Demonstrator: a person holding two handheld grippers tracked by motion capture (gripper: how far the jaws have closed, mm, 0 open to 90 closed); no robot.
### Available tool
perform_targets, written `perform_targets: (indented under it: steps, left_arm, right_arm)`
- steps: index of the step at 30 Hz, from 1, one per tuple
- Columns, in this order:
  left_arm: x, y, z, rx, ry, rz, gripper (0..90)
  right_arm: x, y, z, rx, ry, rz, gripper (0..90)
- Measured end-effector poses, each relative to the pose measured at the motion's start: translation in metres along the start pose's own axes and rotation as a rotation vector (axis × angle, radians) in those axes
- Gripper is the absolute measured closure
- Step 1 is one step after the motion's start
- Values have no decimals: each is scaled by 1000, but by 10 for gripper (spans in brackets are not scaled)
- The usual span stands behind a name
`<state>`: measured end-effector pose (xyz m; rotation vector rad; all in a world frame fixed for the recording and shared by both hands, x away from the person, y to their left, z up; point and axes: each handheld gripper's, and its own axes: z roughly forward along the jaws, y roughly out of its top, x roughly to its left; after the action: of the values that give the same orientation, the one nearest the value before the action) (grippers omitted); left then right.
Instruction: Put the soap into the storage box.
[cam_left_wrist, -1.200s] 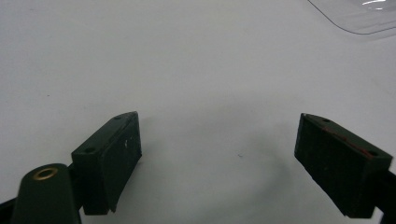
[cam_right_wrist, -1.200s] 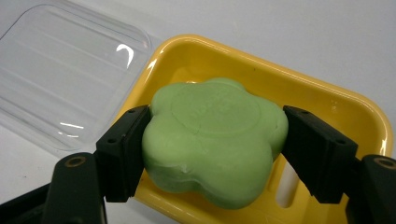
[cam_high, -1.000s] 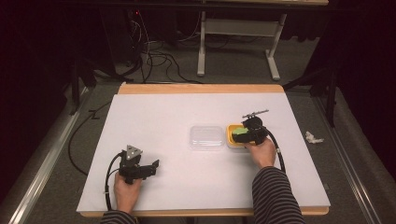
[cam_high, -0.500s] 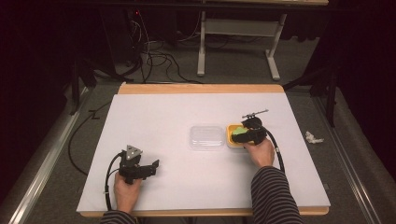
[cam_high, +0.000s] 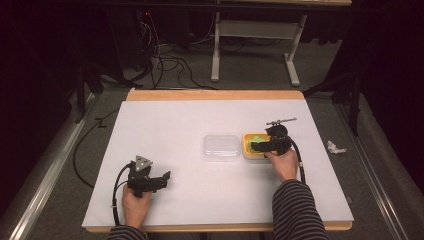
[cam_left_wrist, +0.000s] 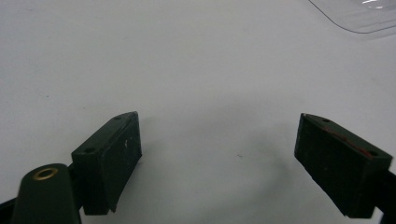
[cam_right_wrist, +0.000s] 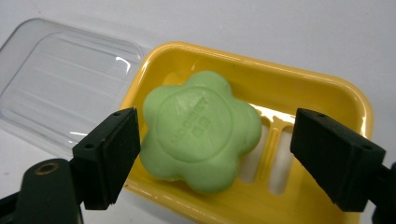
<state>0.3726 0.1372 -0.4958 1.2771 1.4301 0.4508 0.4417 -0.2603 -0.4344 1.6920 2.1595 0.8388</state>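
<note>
Both jaws of the right gripper (cam_right_wrist: 215, 161) are held wide astride the green soap (cam_right_wrist: 201, 131) lying in the yellow dish (cam_right_wrist: 322, 100) beside the clear lid (cam_right_wrist: 65, 79); closure should be centred and gentle, while the left gripper (cam_left_wrist: 219, 163) idles wide open over bare tabletop (cam_left_wrist: 187, 56).

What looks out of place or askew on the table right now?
Little stands out. The green flower-shaped soap lies tilted in the yellow soap dish, leaning toward one end rather than flat. The clear lid is off, lying beside the dish. A crumpled white scrap lies on the floor off the table's right edge.
</note>
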Motion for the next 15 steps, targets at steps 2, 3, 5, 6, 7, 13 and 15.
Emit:
perform_targets:
  steps: [2, 3, 5, 6, 7, 13, 15]
  left_arm:
    - [0, 0, 0, 2, 0, 2, 154]
    - [0, 0, 0, 5, 2, 7, 154]
    - [0, 0, 1, 9, 1, 11, 154]
    - [0, 0, 1, 8, 1, 9, 154]
    - [0, -1, 1, 5, 1, 9, 154]
    - [-1, -1, 1, 15, 6, 19, 155]
    - [-1, -2, 2, 14, 7, 20, 155]
  right_arm:
    - [-4, -3, -3, -2, 17, 20, 160]
    - [-5, -4, -4, -10, 14, 19, 171]
    - [-6, -7, -8, -32, 3, 16, 185]
    - [-7, -7, -11, -41, 3, 13, 188]
    - [-7, -8, -13, -47, 4, 15, 193]
    - [-10, -10, -28, -90, -5, 6, 236]
    - [-10, -11, -32, -96, -15, -6, 240]
